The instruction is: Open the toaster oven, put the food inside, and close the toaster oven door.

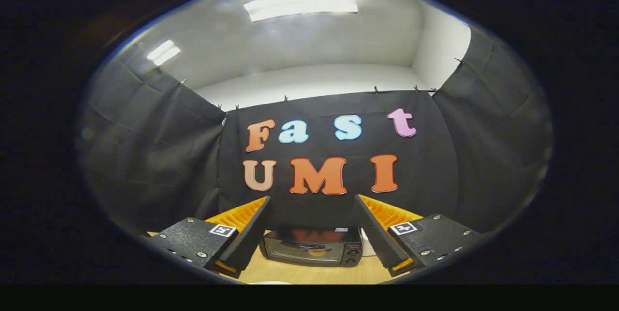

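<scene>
Two fingers of the gripper (312,233) are seen at the bottom of the frame, spread wide apart with nothing held between them and nothing touched by either pad. The jaws are released, and a broad gap is left between the fingertips.

Beyond the fingers, in the lower centre of the frame, the toaster oven (312,247) is seen through that gap. It is set on a light wooden table (309,274), with its glass door (300,250) shut and facing the gripper. Two control knobs (353,255) are placed at its right side, one above the other. The oven lies well ahead of the fingertips and is not reached by them. A small white object (368,245) stands just beside the oven's right side, partly hidden by the right finger; what it is cannot be told.

Bare table surface is seen between the fingertips and the oven's front, so open room is left in front of the door. A pale edge of something (271,282) shows at the very bottom of the frame, too cut off to be named. Behind the oven, the view is closed off by the black cloth wall (435,156), which also wraps the left and right sides. Above the cloth, a white ceiling with light panels (302,4) is seen in the upper part of the frame.
</scene>
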The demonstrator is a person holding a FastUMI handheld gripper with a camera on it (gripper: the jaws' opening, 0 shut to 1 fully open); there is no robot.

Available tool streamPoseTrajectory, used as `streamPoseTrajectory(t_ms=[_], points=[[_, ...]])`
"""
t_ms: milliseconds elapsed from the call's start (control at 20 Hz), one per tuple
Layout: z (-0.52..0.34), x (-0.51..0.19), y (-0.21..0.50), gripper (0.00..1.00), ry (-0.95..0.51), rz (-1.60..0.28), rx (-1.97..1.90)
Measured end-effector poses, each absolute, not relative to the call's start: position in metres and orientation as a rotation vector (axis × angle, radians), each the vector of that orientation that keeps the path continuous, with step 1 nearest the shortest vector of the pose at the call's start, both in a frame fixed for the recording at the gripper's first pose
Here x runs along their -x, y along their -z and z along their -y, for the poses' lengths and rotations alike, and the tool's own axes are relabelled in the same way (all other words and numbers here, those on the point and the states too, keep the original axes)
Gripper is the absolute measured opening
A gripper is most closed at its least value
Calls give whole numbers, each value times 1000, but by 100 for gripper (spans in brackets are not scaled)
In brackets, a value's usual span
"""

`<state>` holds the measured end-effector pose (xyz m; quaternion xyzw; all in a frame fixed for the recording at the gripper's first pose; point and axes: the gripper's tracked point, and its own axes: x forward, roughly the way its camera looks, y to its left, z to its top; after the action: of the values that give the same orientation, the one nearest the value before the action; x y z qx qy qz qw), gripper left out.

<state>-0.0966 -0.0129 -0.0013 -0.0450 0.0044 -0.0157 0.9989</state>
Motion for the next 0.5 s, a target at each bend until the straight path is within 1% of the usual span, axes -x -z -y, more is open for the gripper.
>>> streamPoseTrajectory(t_ms=[500], points=[[3, 94, -3, 99, 28, -13, 89]])
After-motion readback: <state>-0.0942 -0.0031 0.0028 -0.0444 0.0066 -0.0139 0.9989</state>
